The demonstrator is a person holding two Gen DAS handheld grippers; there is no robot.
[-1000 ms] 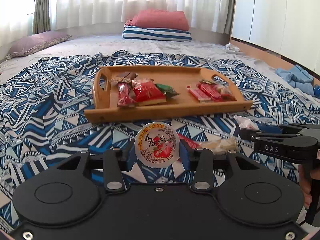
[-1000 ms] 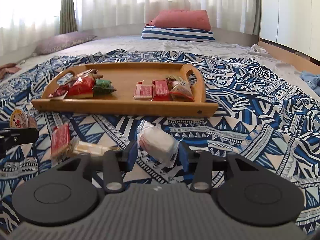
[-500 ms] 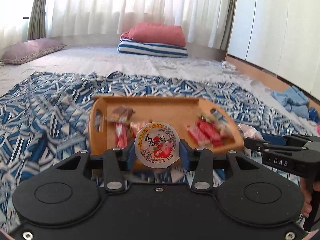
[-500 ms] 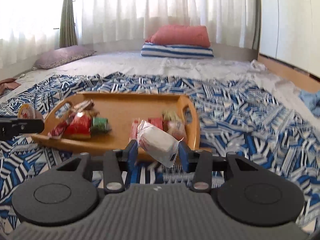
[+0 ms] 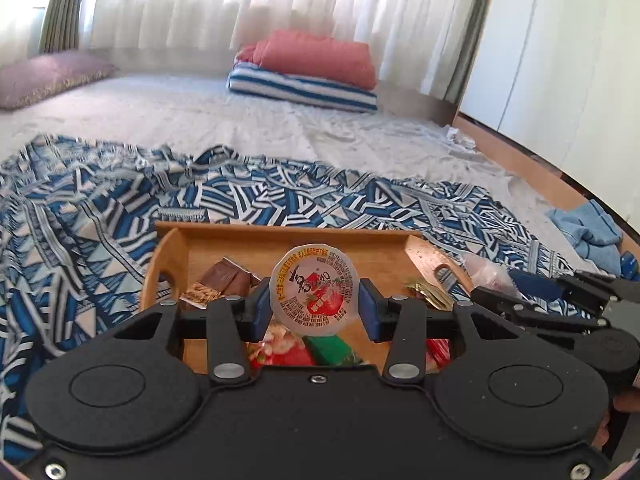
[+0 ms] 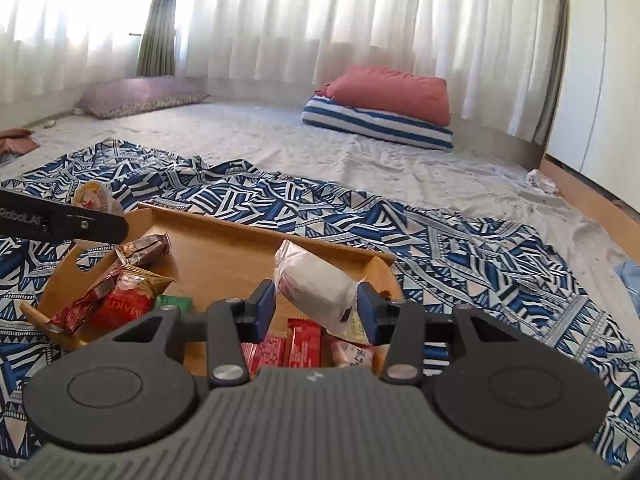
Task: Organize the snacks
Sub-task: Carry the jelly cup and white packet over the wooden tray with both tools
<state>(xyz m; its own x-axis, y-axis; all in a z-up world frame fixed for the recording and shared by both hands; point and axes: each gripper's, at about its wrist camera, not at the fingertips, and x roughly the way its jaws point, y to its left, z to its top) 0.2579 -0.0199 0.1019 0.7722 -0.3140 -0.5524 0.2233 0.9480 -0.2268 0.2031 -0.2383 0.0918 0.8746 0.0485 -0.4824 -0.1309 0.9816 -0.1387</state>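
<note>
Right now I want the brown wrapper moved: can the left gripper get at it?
Probably not yet: the left gripper has its jaws shut on the jelly cup. The brown wrapper lies uncovered in the tray.

White lettering on the side of the left gripper [image 6: 64, 222], seen at the left edge of the right wrist view, read "RoboLAI", its first letter cut by the frame. A red packet [image 6: 120, 308] in the near left part of the wooden tray [image 6: 224, 248] bore pale capitals that ran upside down and seemed to read "MARTI", the rest hidden. The foil lid of the jelly cup [image 5: 314, 290] carried a large black word, turned sideways, and a ring of small red print on yellow around its rim; neither could be made out. Small dark print on a pale wrapper [image 6: 354, 354] in the tray's near right part was too small to read.
</note>
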